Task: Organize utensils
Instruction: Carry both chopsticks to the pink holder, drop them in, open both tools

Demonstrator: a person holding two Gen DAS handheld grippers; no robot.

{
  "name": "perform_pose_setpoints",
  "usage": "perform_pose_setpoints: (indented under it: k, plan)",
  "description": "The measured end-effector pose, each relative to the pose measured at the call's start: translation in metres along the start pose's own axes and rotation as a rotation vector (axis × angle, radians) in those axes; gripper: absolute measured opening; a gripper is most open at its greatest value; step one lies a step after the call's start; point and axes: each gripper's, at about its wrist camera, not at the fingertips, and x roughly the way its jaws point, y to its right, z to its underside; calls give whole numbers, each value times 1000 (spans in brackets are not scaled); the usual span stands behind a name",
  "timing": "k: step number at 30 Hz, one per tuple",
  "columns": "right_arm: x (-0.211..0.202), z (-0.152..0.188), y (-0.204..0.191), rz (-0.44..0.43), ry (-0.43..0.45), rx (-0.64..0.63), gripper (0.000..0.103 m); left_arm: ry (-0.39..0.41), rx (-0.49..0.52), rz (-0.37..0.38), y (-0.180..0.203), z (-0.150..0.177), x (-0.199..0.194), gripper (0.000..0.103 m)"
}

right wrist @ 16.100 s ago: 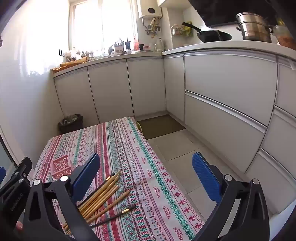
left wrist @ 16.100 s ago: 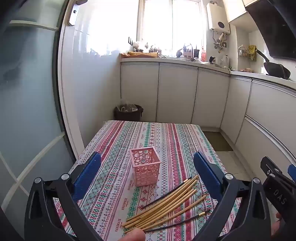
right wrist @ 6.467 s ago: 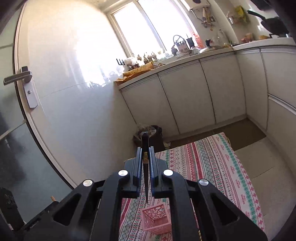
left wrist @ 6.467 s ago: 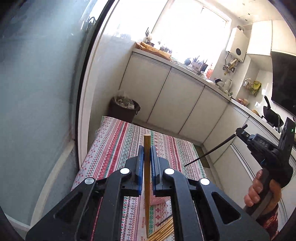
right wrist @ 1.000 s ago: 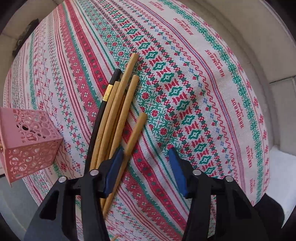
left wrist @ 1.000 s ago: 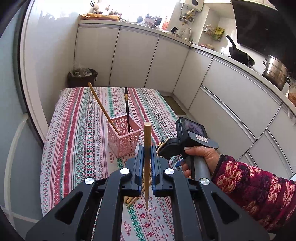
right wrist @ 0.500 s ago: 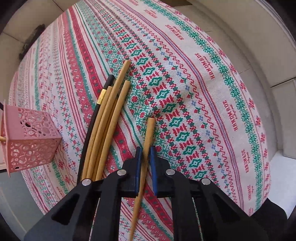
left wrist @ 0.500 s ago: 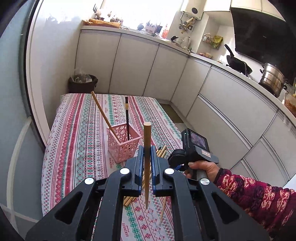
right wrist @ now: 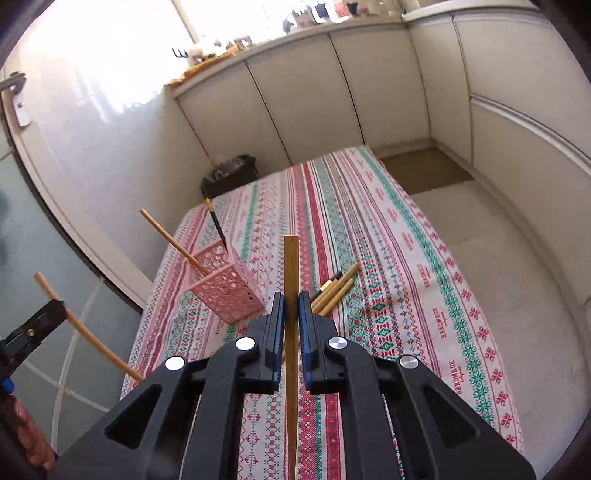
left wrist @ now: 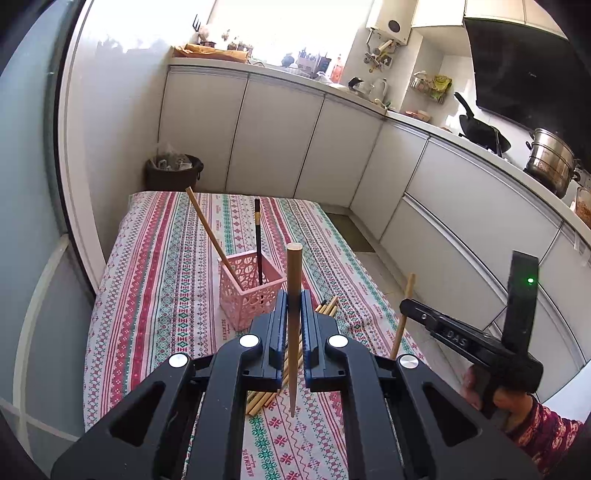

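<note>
Fingers (right wrist: pixel 277 314) of right gripper (right wrist: pixel 291 314) lifted bamboo chopstick (right wrist: pixel 291 280).

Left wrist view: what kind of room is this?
A home kitchen, most likely. A wok and a steel stockpot stand on the counter under a dark range hood, with a wall-mounted water heater by the window.
</note>
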Motion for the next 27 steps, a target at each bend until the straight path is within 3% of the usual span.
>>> perform_pose_setpoints:
  k: [9,18,21,25,26,27]
  plan:
    - [-49,-82,-30,-148,210,2,8,140,-16,-44,7,-56,-5,6]
    - [-41,-135,-46,-211,337,16,8,266,-6,-157,1,-112,16,6]
    - [-27,-141,-51,-207,368,5,8,261,22,-202,0,-117,40,6]
    - [2,-142,-59,-214,400,-10,8,192,1,-198,-14,-103,81,7]
    - [11,-142,-62,-216,405,-18,8,158,11,-208,-16,-97,91,9]
    - [20,-141,-65,-218,402,-23,8,129,24,-221,-16,-92,97,17]
